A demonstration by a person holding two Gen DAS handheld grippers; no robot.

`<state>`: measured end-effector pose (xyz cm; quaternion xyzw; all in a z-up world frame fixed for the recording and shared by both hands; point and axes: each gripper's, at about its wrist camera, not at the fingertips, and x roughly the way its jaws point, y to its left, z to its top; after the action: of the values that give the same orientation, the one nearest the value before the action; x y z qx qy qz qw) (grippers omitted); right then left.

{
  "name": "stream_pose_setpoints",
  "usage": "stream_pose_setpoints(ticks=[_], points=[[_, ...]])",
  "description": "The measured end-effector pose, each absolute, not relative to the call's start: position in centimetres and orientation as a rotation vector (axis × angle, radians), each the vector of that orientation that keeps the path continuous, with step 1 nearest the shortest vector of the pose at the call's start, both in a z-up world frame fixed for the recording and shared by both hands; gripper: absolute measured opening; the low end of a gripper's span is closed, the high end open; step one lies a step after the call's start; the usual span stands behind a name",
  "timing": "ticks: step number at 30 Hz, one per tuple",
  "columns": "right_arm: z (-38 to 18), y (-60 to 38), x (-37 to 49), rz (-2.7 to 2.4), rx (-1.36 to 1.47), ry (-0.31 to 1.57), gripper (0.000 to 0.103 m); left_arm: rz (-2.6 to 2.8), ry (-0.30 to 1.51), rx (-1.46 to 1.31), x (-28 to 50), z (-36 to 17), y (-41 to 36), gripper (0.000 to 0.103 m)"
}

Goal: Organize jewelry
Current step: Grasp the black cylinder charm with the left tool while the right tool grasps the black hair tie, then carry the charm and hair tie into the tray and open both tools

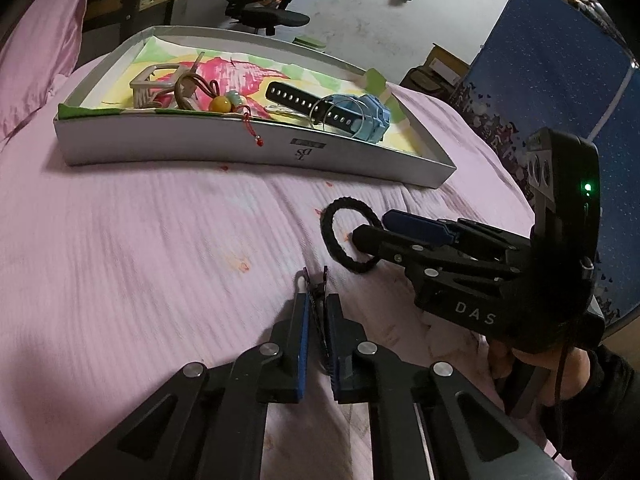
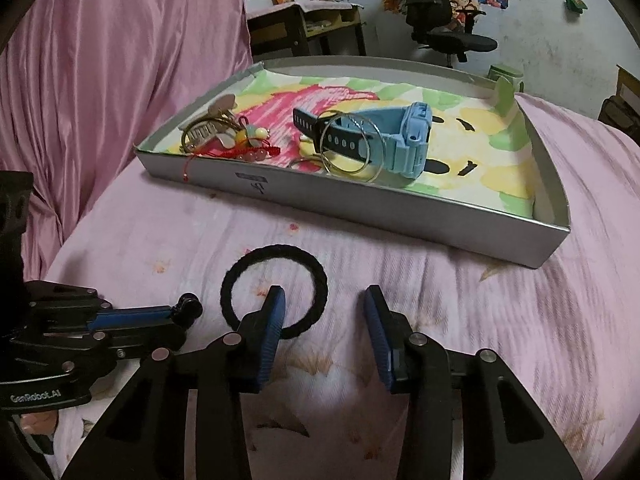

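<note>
A black hair tie lies flat on the pink bedspread; it also shows in the left wrist view. My right gripper is open, its left finger set inside the ring, the other outside to the right. My left gripper is shut on a thin dark hair clip whose tips stick out past the fingers. The grey shallow box behind holds a blue watch, metal rings, a beaded red cord and hair clips.
The box has a painted paper lining and stands on the bed's far side. A pink cloth hangs at the left. A blue panel, an office chair and a desk stand beyond the bed.
</note>
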<state>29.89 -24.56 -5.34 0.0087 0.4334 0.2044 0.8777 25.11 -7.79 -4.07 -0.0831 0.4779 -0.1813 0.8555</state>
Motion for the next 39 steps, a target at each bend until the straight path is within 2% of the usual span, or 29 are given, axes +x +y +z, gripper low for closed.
stream_pose_setpoints(ticks=[7,9,12,29,39], points=[[-5.5,-24.4,29.8,0.405,0.026,0.896,0.021,-0.382,1.002,-0.179,25.1,-4.1,-7.7,0.008],[-5.6,-24.7,29.7,0.408,0.048,0.889,0.012,-0.381,0.998,-0.179,25.1,-4.1,-7.7,0.008],[-5.8,-25.1,29.4,0.411,0.073,0.873,0.008,-0.383,0.99,-0.181,25.1,-4.1,-7.6,0.008],[-4.9,-26.4,26.6,0.408,0.131,0.73,0.005,-0.412,0.905,-0.242,23.5,-3.9,-6.1,0.008],[-3.3,-26.2,26.1,0.408,0.082,0.692,0.005,-0.392,0.837,-0.257,23.7,-1.4,-4.8,0.008]])
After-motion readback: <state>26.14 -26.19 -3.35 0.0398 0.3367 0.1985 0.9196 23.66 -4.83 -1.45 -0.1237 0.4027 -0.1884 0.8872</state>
